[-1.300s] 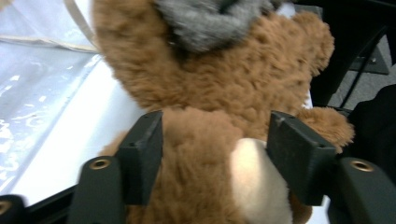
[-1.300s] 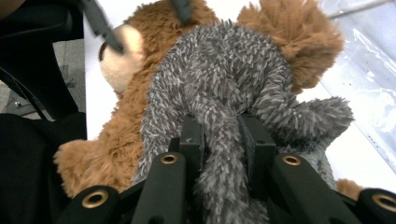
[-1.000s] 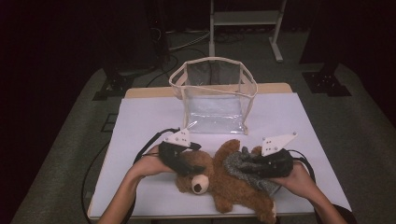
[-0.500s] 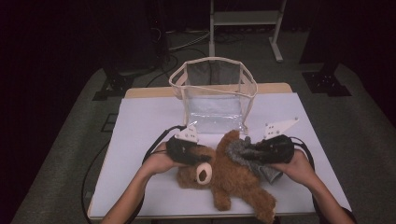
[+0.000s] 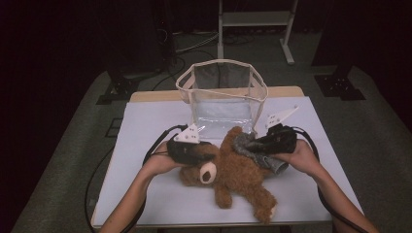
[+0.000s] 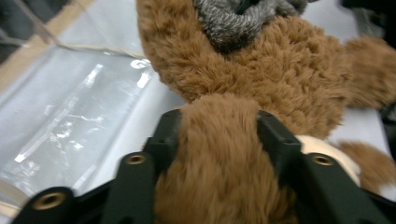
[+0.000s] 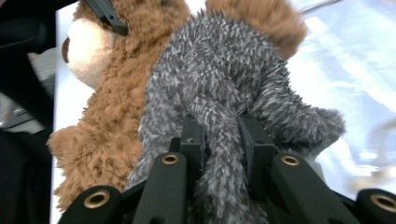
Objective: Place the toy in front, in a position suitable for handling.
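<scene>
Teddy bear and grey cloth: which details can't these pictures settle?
- High view: the left gripper covers the teddy bear's head where it is gripped.
- Left gripper view: the bear's face is cut off behind the jaws.
- Right gripper view: the grey cloth's shape is bunched and cut off.

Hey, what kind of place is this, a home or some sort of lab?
Most likely a lab or recording studio, not a home. A white-topped table stands alone among dark surroundings, cables trail across the grey floor behind it, and a person works a teddy bear with a left gripper.
</scene>
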`<state>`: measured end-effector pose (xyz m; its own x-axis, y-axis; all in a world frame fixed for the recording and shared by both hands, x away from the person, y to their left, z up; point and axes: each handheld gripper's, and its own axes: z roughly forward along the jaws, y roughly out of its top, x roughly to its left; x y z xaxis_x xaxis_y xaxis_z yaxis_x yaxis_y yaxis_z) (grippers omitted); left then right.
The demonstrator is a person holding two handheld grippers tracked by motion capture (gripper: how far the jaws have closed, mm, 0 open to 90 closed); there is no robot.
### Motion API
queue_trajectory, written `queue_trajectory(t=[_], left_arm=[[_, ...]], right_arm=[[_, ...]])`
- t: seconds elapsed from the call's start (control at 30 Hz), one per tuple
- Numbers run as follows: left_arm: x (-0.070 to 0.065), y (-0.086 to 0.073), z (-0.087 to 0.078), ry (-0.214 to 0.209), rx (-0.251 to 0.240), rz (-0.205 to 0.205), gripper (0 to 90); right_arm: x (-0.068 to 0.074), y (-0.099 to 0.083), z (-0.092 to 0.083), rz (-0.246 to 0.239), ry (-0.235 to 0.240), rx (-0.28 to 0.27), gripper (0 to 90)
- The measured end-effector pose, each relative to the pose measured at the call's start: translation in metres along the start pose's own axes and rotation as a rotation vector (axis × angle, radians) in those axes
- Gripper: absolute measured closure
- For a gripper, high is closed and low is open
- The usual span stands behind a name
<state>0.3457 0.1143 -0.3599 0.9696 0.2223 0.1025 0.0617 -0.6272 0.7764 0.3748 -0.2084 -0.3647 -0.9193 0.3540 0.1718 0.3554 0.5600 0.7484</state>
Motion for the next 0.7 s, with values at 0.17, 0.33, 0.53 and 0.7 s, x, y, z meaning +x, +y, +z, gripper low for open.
queue_trajectory(t=[0.17, 0.33, 0.53, 0.7], left_arm=[[-0.009, -0.001, -0.007, -0.061, 0.052, -0.008, 26.1], [-0.013, 0.006, 0.0, -0.118, 0.092, -0.041, 13.3], [-0.02, 0.021, 0.008, -0.155, 0.081, -0.004, 16.3], [-0.016, 0.033, 0.01, -0.141, 0.064, 0.002, 22.1]], right_arm=[[0.034, -0.008, 0.013, -0.084, 0.038, -0.014, 74.6], [0.064, -0.018, 0.007, -0.158, 0.029, -0.025, 74.9], [0.07, -0.019, 0.007, -0.185, 0.015, -0.025, 74.9], [0.07, -0.019, 0.007, -0.193, 0.021, -0.034, 74.9]])
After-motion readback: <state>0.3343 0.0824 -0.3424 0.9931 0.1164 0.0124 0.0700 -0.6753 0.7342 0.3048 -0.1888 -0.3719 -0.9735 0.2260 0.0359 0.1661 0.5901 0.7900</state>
